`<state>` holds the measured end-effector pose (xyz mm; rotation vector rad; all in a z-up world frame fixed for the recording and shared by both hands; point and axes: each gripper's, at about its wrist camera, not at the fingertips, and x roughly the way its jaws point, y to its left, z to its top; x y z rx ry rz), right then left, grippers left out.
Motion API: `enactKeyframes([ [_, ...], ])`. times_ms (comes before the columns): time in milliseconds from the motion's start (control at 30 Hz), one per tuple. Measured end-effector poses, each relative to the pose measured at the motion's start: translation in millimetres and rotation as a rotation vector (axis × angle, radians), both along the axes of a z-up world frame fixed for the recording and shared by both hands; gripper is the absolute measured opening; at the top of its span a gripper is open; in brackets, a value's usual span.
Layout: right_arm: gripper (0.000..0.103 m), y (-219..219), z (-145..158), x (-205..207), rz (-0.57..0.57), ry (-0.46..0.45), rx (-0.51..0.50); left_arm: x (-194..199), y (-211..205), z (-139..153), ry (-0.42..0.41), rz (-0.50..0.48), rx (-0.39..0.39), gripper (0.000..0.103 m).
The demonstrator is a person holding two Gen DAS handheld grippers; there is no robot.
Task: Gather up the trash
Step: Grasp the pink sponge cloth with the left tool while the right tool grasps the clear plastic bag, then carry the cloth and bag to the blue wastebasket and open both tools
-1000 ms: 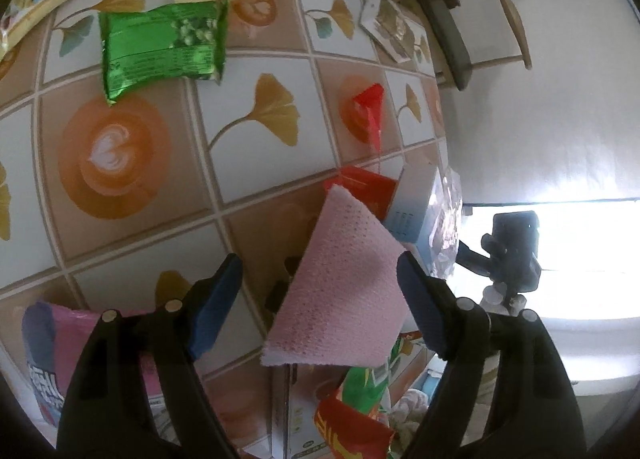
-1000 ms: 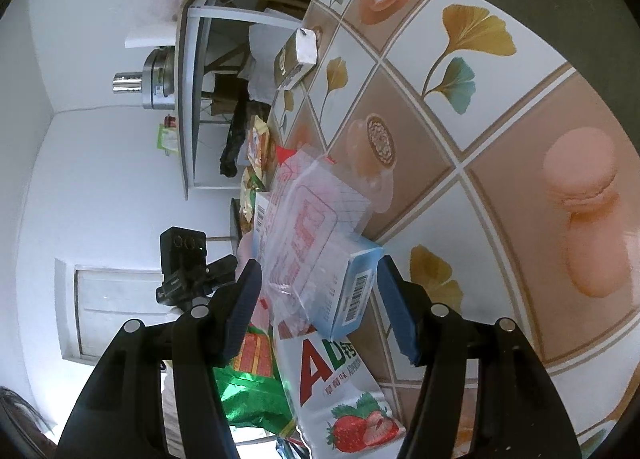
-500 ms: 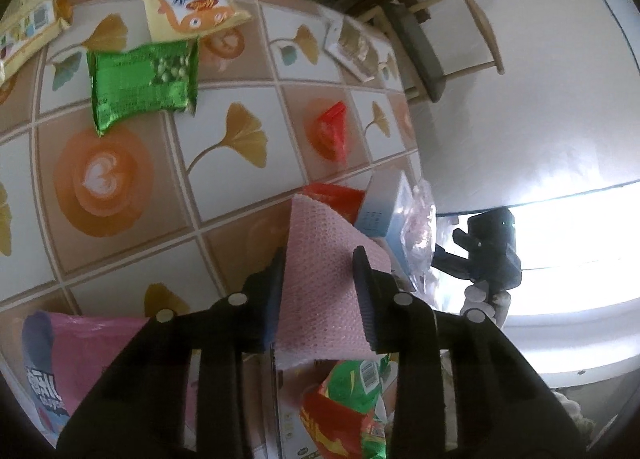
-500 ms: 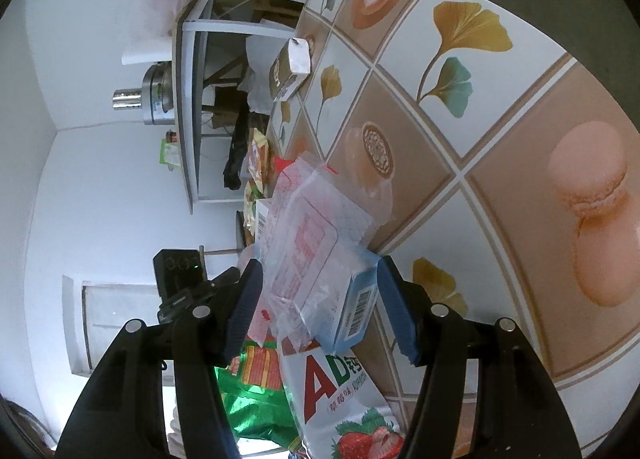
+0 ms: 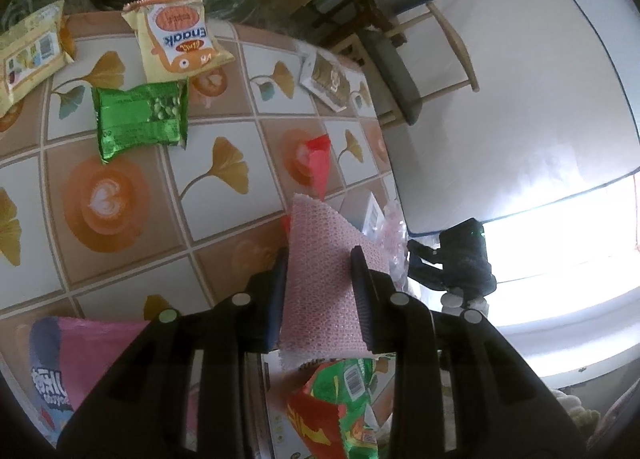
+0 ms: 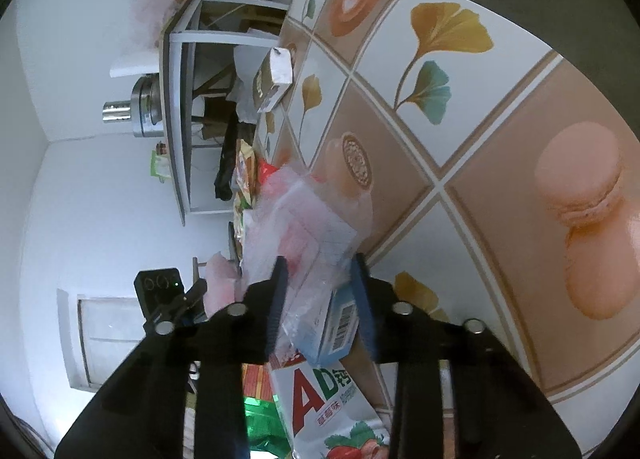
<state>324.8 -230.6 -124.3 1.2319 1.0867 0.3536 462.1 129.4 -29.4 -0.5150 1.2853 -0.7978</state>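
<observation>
My left gripper (image 5: pixel 320 259) is shut on a pink textured cloth-like sheet (image 5: pixel 324 283), held above the patterned table (image 5: pixel 224 199). My right gripper (image 6: pixel 318 271) is shut on a light blue box with a barcode (image 6: pixel 336 323) wrapped in a clear crinkled plastic bag (image 6: pixel 304 227). Loose wrappers lie on the table in the left wrist view: a green pea packet (image 5: pixel 140 119), a yellow "snack" bag (image 5: pixel 176 35), a yellow pack (image 5: pixel 28 55), a red wrapper (image 5: pixel 318 157) and a small white-gold packet (image 5: pixel 328 79).
A pile of trash sits under both grippers: a pink bag (image 5: pixel 76 359), a red-green wrapper (image 5: pixel 332 411), an "AD" strawberry carton (image 6: pixel 328 399). A small box (image 6: pixel 274 79) stands at the table's far edge. A white shelf (image 6: pixel 180 119) and chair (image 5: pixel 392 71) stand beyond.
My left gripper has closed on the pink sheet and lifted back from the table. My right gripper has closed on the blue box and plastic bag.
</observation>
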Motion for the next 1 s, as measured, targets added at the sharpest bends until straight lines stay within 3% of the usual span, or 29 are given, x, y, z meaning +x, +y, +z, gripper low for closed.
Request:
enactKeyframes([
  [167,0.010,-4,2,-4,-0.019,-0.021,0.010,-2,12,10,-0.023,0.034,-0.019,0.028],
  [267,0.007,-7,7,-7,-0.024,-0.041,0.016,-4,19,20,-0.044,0.061,-0.034,0.028],
  [567,0.004,-16,38,-17,-0.032,-0.129,0.050,-11,36,48,-0.106,0.138,-0.082,0.028],
  [1000,0.004,-46,99,-60,-0.083,-0.275,0.077,-55,15,126,-0.240,0.171,-0.098,0.028],
])
